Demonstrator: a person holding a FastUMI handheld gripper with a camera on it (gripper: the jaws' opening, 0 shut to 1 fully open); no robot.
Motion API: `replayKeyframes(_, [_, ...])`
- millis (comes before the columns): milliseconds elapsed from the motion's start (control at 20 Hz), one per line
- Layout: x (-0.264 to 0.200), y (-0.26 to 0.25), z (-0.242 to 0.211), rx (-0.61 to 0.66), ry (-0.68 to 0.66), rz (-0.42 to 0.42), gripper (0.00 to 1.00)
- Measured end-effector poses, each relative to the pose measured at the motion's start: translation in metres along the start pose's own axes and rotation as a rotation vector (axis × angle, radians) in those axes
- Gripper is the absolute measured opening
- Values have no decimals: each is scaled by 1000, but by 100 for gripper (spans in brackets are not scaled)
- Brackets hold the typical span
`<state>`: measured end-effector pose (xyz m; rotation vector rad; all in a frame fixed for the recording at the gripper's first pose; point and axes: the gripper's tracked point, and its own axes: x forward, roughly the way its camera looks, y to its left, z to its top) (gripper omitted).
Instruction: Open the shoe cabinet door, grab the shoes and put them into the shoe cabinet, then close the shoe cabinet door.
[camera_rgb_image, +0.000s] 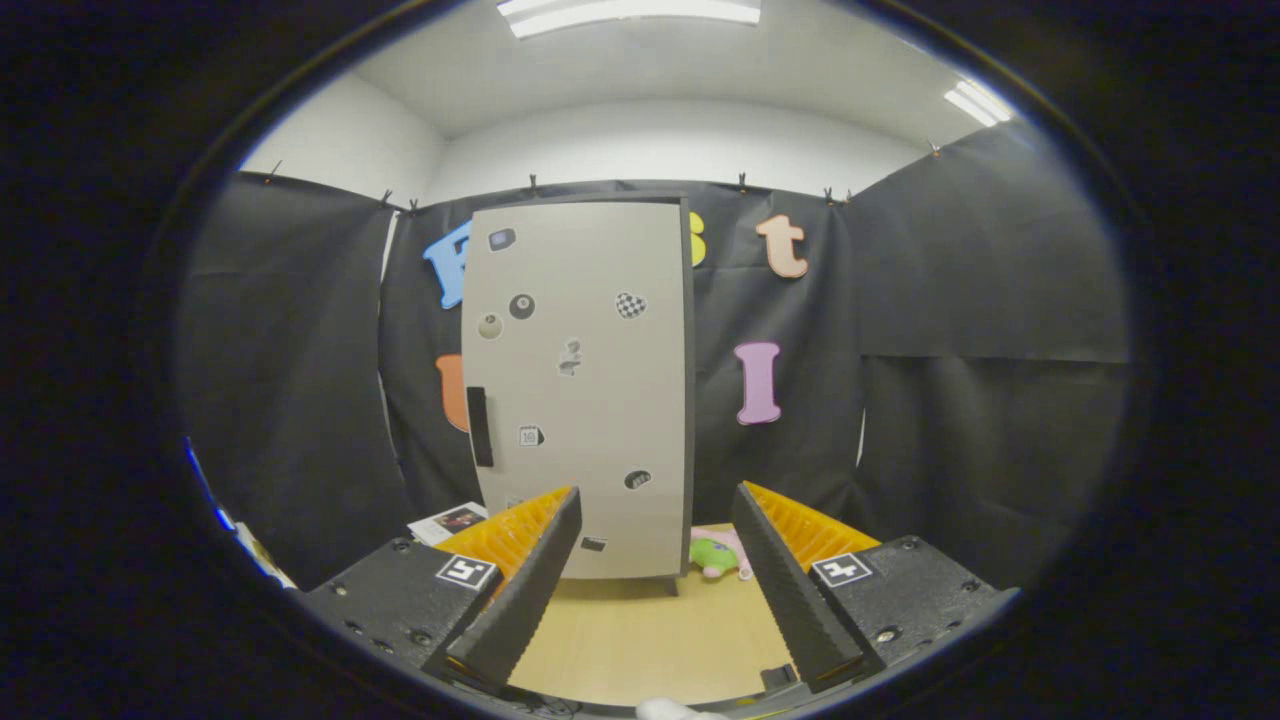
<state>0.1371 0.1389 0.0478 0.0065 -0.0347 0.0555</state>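
The gripper (655, 500) sits nearest, its two fingers (520, 585) spread wide with nothing between them but bare wooden counter (640, 640). Beyond the fingertips, well apart from them, the shoe cabinet (580, 390) stands upright on the counter, a tall pale box with a dark side edge on its right. Its door (585, 330) is closed, flush with the front, and carries several small stickers scattered over its face. A dark vertical handle (479, 427) sits on the door's left edge, about halfway up. Just to the right of the cabinet's foot, low on the counter and partly hidden behind the right finger, lies a small green and pink shoe (718, 556); whether it is one shoe or a pair cannot be told. To the left of the cabinet's base, behind the left finger, a flat printed card (450, 521) lies on the counter. Black cloth (960, 350) hangs all around as the booth's wall, with white room walls and ceiling lights (630, 12) above.
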Motion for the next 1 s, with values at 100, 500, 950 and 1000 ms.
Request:
replayKeyframes(100, [1,-1,0,0,2,-7,100])
replayKeyframes(500, [3,-1,-4,7,11,-9,99])
replayKeyframes(950, [1,0,-4,6,12,-8,99])
replayKeyframes(1000, [1,1,-4,5,12,-8,99])
